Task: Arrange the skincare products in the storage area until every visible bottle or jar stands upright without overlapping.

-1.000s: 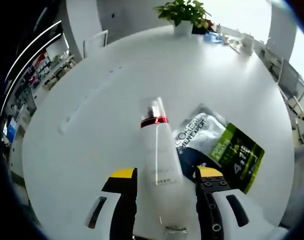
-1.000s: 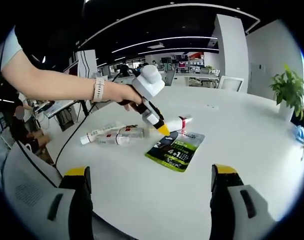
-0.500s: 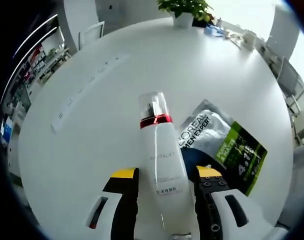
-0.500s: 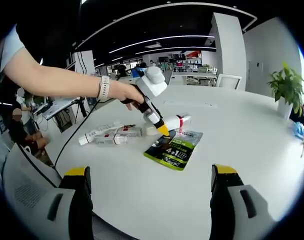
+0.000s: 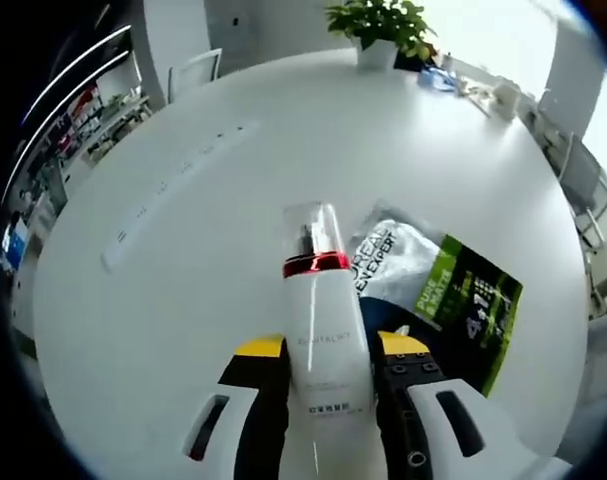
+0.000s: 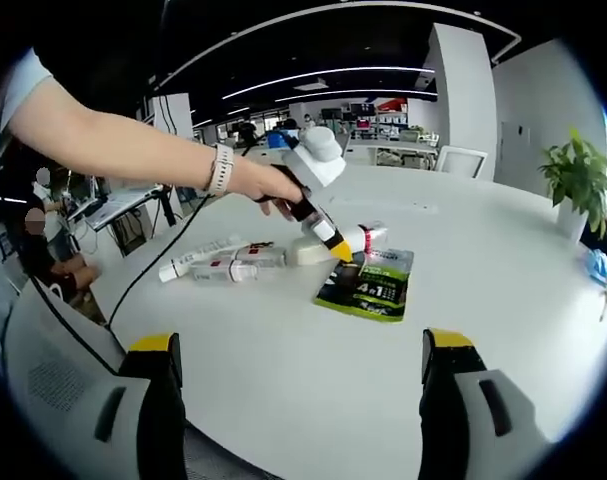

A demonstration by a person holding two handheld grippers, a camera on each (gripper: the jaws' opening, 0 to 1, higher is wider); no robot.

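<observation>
A white bottle (image 5: pixel 318 320) with a red band and a clear cap lies between my left gripper's (image 5: pixel 331 347) yellow-tipped jaws, which press against its sides. In the right gripper view a person's hand holds that left gripper (image 6: pixel 328 238) down on the bottle (image 6: pixel 348 243), which lies nearly flat on the white table (image 6: pixel 283 370). A green and black pouch (image 5: pixel 453 295) lies beside the bottle; it is the pouch (image 6: pixel 368 285) just in front of it. A white tube and a small box (image 6: pixel 223 267) lie to the left. My right gripper (image 6: pixel 303 342) hangs open over the table's near edge, holding nothing.
A potted plant (image 5: pixel 378 25) stands at the table's far side, next to small items (image 5: pixel 483 85); the plant (image 6: pixel 578 180) is at the right edge. A black cable (image 6: pixel 168 262) runs off the left rim. Chairs and desks stand around the table.
My left gripper's jaws have drawn in against the white bottle's sides. The right gripper's jaws have stayed apart.
</observation>
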